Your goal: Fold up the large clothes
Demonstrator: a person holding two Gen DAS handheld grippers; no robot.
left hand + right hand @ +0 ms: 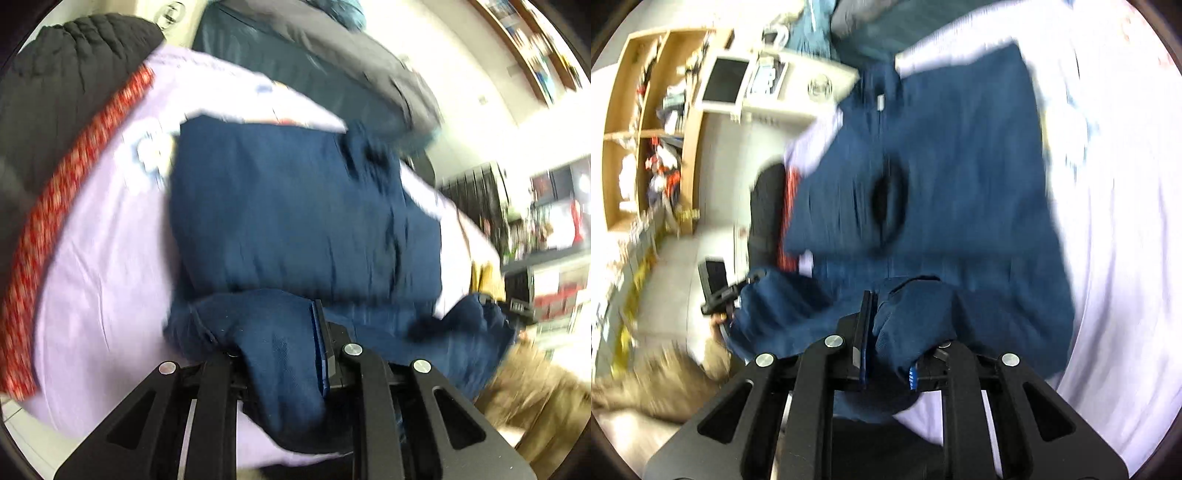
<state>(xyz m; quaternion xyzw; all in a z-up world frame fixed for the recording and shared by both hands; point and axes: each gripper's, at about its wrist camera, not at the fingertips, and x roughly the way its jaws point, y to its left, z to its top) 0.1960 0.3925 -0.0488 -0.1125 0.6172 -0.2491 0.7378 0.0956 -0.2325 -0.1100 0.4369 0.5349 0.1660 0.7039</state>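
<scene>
**Both grippers carrying the near edge of a blue garment over itself**

At left, a black quilted cover (55, 92) with a red patterned band (74, 177) is bordering the lilac sheet (103, 258) on which the garment (288, 206) is lying; most of it is resting flat on the sheet. The left gripper (295, 354) is pinching a bunched corner of the near edge, its jaws pressed together on the cloth. Further right, the right gripper (886, 332) is likewise pinching the other near corner, with fabric draping between the two. The person's tan sleeve (665, 373) is showing beside it, and shelves (646, 122) are standing in the background.

Risks, as a judgement: both frames are blurring, so the hands are probably travelling fast; a thick bunch may be slipping from either grip. If one corner is leading the other, the fold is likely landing skewed or dragging the lower layer into wrinkles.
</scene>
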